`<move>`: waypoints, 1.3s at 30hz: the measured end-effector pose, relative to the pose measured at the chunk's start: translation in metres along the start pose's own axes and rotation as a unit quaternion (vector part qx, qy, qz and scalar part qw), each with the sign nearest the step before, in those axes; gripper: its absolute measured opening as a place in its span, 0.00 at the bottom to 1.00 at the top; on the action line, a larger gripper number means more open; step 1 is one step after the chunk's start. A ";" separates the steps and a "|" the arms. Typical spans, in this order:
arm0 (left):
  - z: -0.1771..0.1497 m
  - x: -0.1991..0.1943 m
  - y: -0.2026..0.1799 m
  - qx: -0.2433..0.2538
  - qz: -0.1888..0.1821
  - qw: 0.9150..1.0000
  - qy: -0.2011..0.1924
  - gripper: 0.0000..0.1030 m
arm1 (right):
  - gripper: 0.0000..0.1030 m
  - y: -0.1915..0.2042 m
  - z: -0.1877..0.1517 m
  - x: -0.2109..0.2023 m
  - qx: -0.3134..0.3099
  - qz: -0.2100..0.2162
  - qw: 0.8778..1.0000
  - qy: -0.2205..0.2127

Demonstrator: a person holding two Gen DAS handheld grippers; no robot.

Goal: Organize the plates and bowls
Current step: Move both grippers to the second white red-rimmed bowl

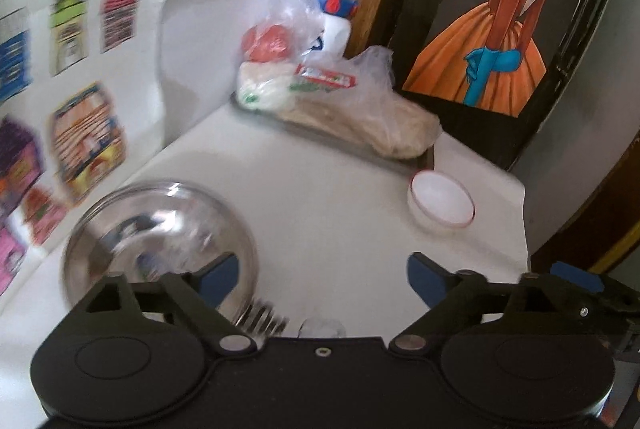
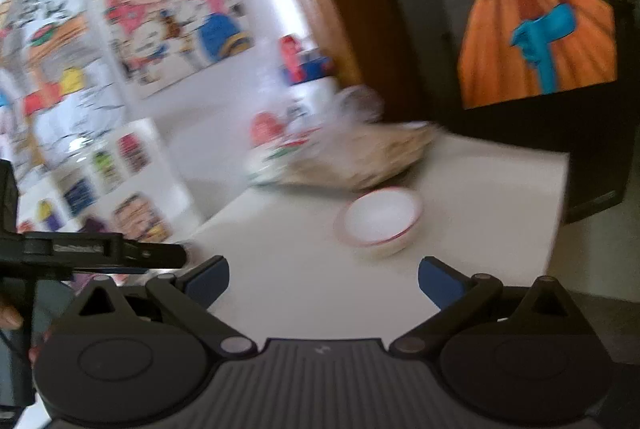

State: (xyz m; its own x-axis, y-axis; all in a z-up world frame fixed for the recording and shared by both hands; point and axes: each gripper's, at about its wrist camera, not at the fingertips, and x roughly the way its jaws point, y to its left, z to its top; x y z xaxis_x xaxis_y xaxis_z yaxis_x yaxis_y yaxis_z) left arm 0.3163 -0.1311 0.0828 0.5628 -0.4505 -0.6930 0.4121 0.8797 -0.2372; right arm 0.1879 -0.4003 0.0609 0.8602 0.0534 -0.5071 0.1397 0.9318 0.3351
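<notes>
At the left of the white desk point(image 1: 320, 189), close against the sticker-covered board point(image 1: 80, 89), a steel bowl point(image 1: 160, 241) lay dome-up, upside down by the look of it, just ahead of the left claw point(image 1: 322, 279) and off toward its left finger, whose blue pad overlapped the bowl's near edge in the left wrist view; whether they touched could not be told. The left claw stood wide with nothing between its pads, pitched downward toward the desk. Just beneath it lay the tines of a fork point(image 1: 262, 319) and something clear, too blurred to name. Farther back, mid-desk, a plastic bag of bread point(image 1: 360, 113) rested on a dark tray, with a white bottle point(image 1: 334, 25) behind it. To the right, near the desk's far edge, sat a small white bowl with a red rim point(image 2: 380, 223), upright and empty, ahead of the right claw point(image 2: 324, 283) and slightly toward its right finger, apart from it. The right claw also gaped wide and held nothing, tilted less steeply than the left. A painting of an orange dress point(image 1: 480, 41) stood behind that corner. Judging by position, the right hand was nearer the white bowl and the left nearer the steel one, so each would likely take its own; neither bowl has a long axis, so any rim approach would serve.
</notes>
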 end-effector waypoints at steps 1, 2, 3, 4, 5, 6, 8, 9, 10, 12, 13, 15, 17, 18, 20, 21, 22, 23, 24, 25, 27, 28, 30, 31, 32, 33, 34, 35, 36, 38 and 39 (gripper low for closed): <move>0.005 0.008 -0.003 0.000 -0.002 1.000 -0.002 0.96 | 1.00 -0.006 0.002 0.006 0.002 -0.011 1.000 -0.006; 0.010 0.018 -0.007 -0.001 -0.004 1.000 -0.003 0.97 | 1.00 -0.013 0.003 0.011 0.006 -0.021 1.000 -0.009; 0.015 0.028 -0.010 -0.003 -0.005 1.000 -0.002 0.98 | 1.00 -0.022 0.005 0.017 0.012 -0.030 0.999 -0.012; 0.020 0.038 -0.014 -0.004 -0.008 1.000 0.002 0.99 | 1.00 -0.029 0.006 0.022 0.018 -0.037 0.999 -0.015; 0.025 0.049 -0.018 -0.005 -0.012 1.000 0.005 0.99 | 1.00 -0.036 0.007 0.029 0.026 -0.044 0.999 -0.015; 0.029 0.058 -0.021 -0.006 -0.015 1.000 0.008 0.99 | 1.00 -0.043 0.007 0.035 0.034 -0.052 0.998 -0.014; 0.036 0.079 -0.028 -0.010 -0.020 1.000 0.015 0.99 | 1.00 -0.054 0.008 0.050 0.047 -0.062 0.997 -0.009; 0.039 0.089 -0.031 -0.010 -0.021 1.000 0.019 0.99 | 1.00 -0.058 0.009 0.056 0.051 -0.065 0.997 -0.008; 0.041 0.098 -0.034 -0.010 -0.021 0.999 0.022 0.99 | 1.00 -0.062 0.009 0.061 0.055 -0.067 0.996 -0.006; 0.045 0.115 -0.038 -0.012 -0.024 0.999 0.029 0.99 | 1.00 -0.069 0.011 0.074 0.060 -0.068 0.996 0.001; 0.046 0.123 -0.039 -0.013 -0.023 0.999 0.031 0.99 | 1.00 -0.072 0.010 0.077 0.062 -0.068 0.996 0.003; 0.047 0.136 -0.042 -0.014 -0.022 0.999 0.039 0.99 | 1.00 -0.075 0.010 0.086 0.060 -0.070 0.996 0.008; 0.048 0.146 -0.042 -0.015 -0.021 0.999 0.044 0.99 | 1.00 -0.074 0.010 0.092 0.055 -0.066 0.996 0.011; 0.048 0.149 -0.042 -0.018 -0.021 0.999 0.046 0.99 | 1.00 -0.074 0.009 0.094 0.053 -0.063 0.996 0.013; 0.049 0.155 -0.041 -0.023 -0.025 0.998 0.047 0.99 | 0.99 -0.073 0.009 0.098 0.049 -0.060 0.997 0.014; 0.049 0.158 -0.041 -0.024 -0.026 0.998 0.048 0.99 | 0.99 -0.072 0.008 0.099 0.046 -0.060 0.997 0.014; 0.049 0.161 -0.041 -0.026 -0.026 0.998 0.049 0.99 | 0.99 -0.072 0.009 0.101 0.045 -0.060 0.997 0.015; 0.049 0.164 -0.042 -0.027 -0.026 0.998 0.051 0.99 | 0.98 -0.071 0.008 0.102 0.044 -0.059 0.997 0.017; 0.049 0.166 -0.042 -0.029 -0.026 0.998 0.052 0.99 | 0.97 -0.070 0.008 0.104 0.042 -0.058 0.997 0.019; 0.049 0.168 -0.042 -0.031 -0.028 0.998 0.053 0.99 | 0.94 -0.069 0.008 0.105 0.039 -0.057 0.997 0.021; 0.050 0.170 -0.043 -0.032 -0.031 0.998 0.053 0.99 | 0.92 -0.067 0.008 0.108 0.035 -0.056 0.997 0.025; 0.050 0.171 -0.044 -0.030 -0.030 0.998 0.052 0.99 | 0.90 -0.066 0.007 0.109 0.034 -0.057 0.997 0.025; 0.050 0.170 -0.046 -0.023 -0.030 0.998 0.050 0.98 | 0.88 -0.064 0.007 0.110 0.032 -0.056 0.998 0.026; 0.050 0.170 -0.047 -0.019 -0.030 0.998 0.050 0.97 | 0.86 -0.064 0.007 0.111 0.031 -0.055 0.998 0.027; 0.050 0.170 -0.048 -0.016 -0.030 0.998 0.049 0.95 | 0.84 -0.063 0.007 0.112 0.030 -0.055 0.998 0.030; 0.050 0.170 -0.048 -0.014 -0.031 0.998 0.050 0.94 | 0.83 -0.062 0.006 0.114 0.029 -0.055 0.998 0.033; 0.050 0.170 -0.049 -0.012 -0.034 0.998 0.051 0.92 | 0.82 -0.061 0.006 0.115 0.026 -0.053 0.998 0.035; 0.049 0.170 -0.049 -0.012 -0.035 0.998 0.052 0.91 | 0.81 -0.059 0.006 0.115 0.025 -0.053 0.998 0.035; 0.049 0.170 -0.050 -0.011 -0.037 0.998 0.052 0.90 | 0.80 -0.058 0.005 0.116 0.024 -0.051 0.998 0.034; 0.048 0.171 -0.051 -0.007 -0.042 0.998 0.055 0.82 | 0.75 -0.057 0.005 0.116 0.025 -0.044 0.998 0.035; 0.048 0.172 -0.051 -0.003 -0.043 0.997 0.057 0.80 | 0.73 -0.057 0.005 0.117 0.025 -0.043 0.998 0.035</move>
State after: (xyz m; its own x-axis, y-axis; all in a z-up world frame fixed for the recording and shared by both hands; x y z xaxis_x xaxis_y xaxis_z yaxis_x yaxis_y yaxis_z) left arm 0.4260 -0.2609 0.0087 0.4400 -0.5049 -0.7426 0.4517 0.8392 -0.3029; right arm 0.2828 -0.4492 -0.0130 0.8074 0.0010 -0.5900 0.2376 0.9148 0.3267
